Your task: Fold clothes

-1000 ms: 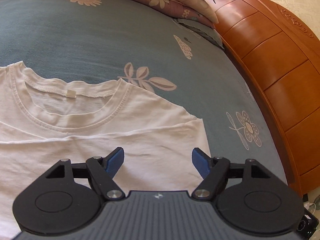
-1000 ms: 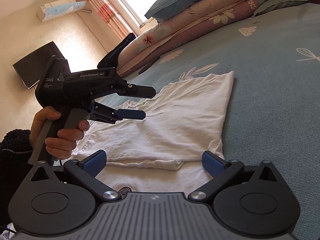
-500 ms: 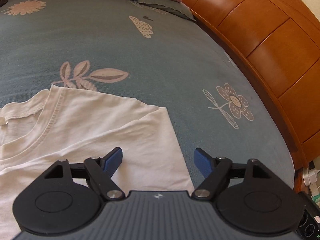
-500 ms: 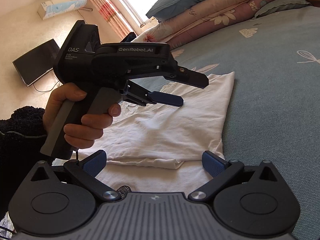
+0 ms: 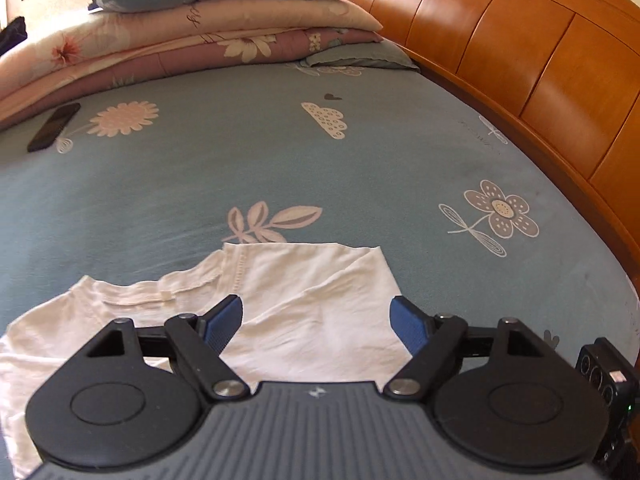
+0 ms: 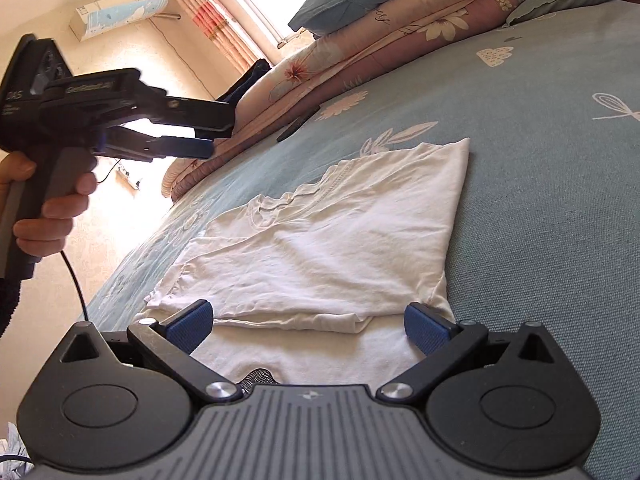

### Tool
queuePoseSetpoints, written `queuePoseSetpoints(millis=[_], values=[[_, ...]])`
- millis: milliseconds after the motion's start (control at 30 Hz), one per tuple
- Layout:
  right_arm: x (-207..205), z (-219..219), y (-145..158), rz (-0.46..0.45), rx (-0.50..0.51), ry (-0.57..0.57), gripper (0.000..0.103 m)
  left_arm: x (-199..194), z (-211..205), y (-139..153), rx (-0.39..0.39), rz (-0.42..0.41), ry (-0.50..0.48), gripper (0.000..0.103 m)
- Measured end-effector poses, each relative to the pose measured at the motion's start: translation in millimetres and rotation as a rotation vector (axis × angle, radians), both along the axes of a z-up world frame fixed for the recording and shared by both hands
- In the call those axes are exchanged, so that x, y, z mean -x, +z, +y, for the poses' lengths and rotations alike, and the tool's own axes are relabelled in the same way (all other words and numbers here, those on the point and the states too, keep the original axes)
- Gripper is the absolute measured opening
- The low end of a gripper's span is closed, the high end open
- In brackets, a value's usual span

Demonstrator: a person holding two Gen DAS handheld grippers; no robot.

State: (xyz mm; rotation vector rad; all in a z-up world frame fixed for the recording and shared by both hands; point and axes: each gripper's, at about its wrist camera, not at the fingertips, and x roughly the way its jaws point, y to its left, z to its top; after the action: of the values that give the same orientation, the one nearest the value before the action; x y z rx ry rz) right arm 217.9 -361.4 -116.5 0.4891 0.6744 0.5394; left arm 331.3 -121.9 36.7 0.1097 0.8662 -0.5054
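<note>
While resting low at the near hem, right tool (image 6: 306, 326) wide apart, gripping nothing, over white T-shirt (image 6: 320, 240) partly folded on blue flowered bed (image 6: 540, 200). Higher and to the side, left tool (image 6: 208, 136) in a hand (image 6: 48, 216), likewise empty, gap widening only slightly. Beyond, stacked quilts (image 6: 400, 36) and window. Best next: pinch both layers at the near edge, lift evenly, carry toward the collar, keep sides square, smooth creases.
</note>
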Motion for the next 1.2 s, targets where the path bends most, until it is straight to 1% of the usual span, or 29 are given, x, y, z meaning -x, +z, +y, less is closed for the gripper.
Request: queuePoseSetpoints(millis=[67,100,133,167,233,300,333,467,533,567,633,733,800,833,900,933,1000,1067,1133,1200], values=[[7,-4,6,0.0,-0.015,-0.006,0.103,26,33,33,-0.036,-0.053,0.028,0.082],[13,-6,12,-0.02,-0.025,-0.014,0.103,39,49,48,-0.05,-0.072,0.04,0.085],[19,-8,18,-0.041,-0.027,-0.032,0.103,53,65,62,-0.068,-0.092,0.053,0.092],[23,-9,24,-0.047,-0.026,-0.062,0.103,68,83,74,-0.106,-0.112,0.071,0.097],[34,-13,43,-0.035,-0.025,-0.144,0.103,95,108,85,-0.193,-0.148,0.123,0.099],[52,-15,59,-0.045,-0.044,-0.16,0.103,118,128,83,-0.214,-0.166,0.129,0.099],[61,-13,65,-0.047,-0.043,-0.147,0.103,126,138,78,-0.204,-0.164,0.127,0.099],[92,5,77,-0.037,-0.003,-0.104,0.103,151,165,29,-0.153,-0.119,0.143,0.099],[98,19,68,0.014,0.019,-0.103,0.103,160,170,-9,-0.144,-0.072,0.155,0.099],[101,25,63,0.04,0.031,-0.103,0.103,162,170,-23,-0.138,-0.05,0.156,0.099],[104,40,44,0.104,0.067,-0.114,0.103,169,169,-55,-0.125,-0.004,0.174,0.099],[118,50,26,0.161,0.117,-0.152,0.103,183,165,-90,-0.122,0.036,0.2,0.099],[132,48,22,0.16,0.081,-0.15,0.103,200,163,-103,-0.117,0.027,0.208,0.099],[138,47,19,0.161,0.066,-0.138,0.103,206,163,-111,-0.097,0.032,0.208,0.099],[144,43,12,0.176,0.081,-0.134,0.103,208,165,-123,-0.066,0.071,0.221,0.099],[147,39,9,0.165,0.073,-0.133,0.103,208,166,-128,-0.053,0.084,0.229,0.099],[157,26,5,0.152,0.036,-0.155,0.103,211,168,-131,-0.036,0.052,0.251,0.101],[166,14,6,0.154,0.008,-0.187,0.103,210,173,-130,0.001,0.058,0.279,0.101],[174,6,9,0.169,0.004,-0.219,0.103,210,181,-130,0.058,0.067,0.298,0.102],[181,5,17,0.157,0.019,-0.243,0.103,210,184,-130,0.085,0.072,0.306,0.102]])
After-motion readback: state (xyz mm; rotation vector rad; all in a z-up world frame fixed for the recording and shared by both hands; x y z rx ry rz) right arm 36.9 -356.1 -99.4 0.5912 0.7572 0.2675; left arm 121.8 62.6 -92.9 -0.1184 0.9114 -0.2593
